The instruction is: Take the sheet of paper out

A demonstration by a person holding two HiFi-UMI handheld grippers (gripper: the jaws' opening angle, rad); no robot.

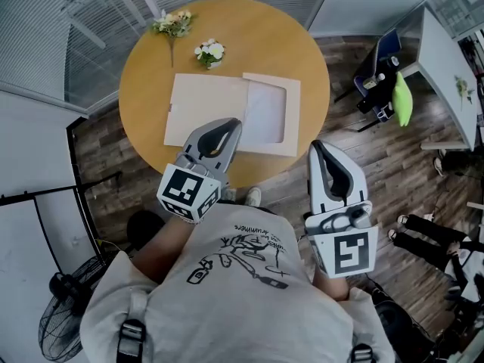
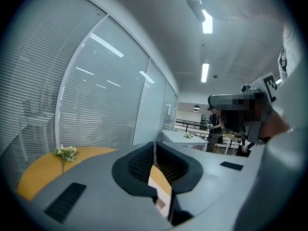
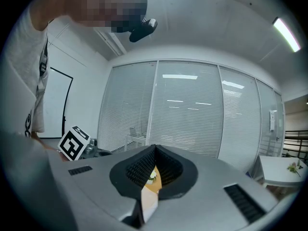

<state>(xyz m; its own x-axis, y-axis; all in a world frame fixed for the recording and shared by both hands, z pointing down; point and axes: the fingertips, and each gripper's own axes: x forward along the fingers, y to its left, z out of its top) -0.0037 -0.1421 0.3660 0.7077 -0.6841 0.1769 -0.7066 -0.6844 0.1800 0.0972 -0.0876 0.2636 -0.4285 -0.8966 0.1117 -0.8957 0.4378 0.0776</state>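
On the round wooden table (image 1: 144, 82) lies an opened beige card folder (image 1: 204, 110). Its right half is a window frame (image 1: 293, 116) with a white sheet of paper (image 1: 263, 116) showing inside it. My left gripper (image 1: 233, 124) hovers over the folder's near edge with its jaws shut and empty; in the left gripper view the tips (image 2: 154, 143) meet. My right gripper (image 1: 318, 147) is off the table's near right edge, also shut and empty, and its tips (image 3: 155, 147) meet in the right gripper view.
A small dried bouquet (image 1: 172, 23) and a cluster of white flowers (image 1: 209, 51) lie on the table's far side. A blue chair (image 1: 382, 66) with a green object (image 1: 402, 100) stands to the right, beside a white desk (image 1: 446, 66). A floor fan (image 1: 72, 308) is at the lower left.
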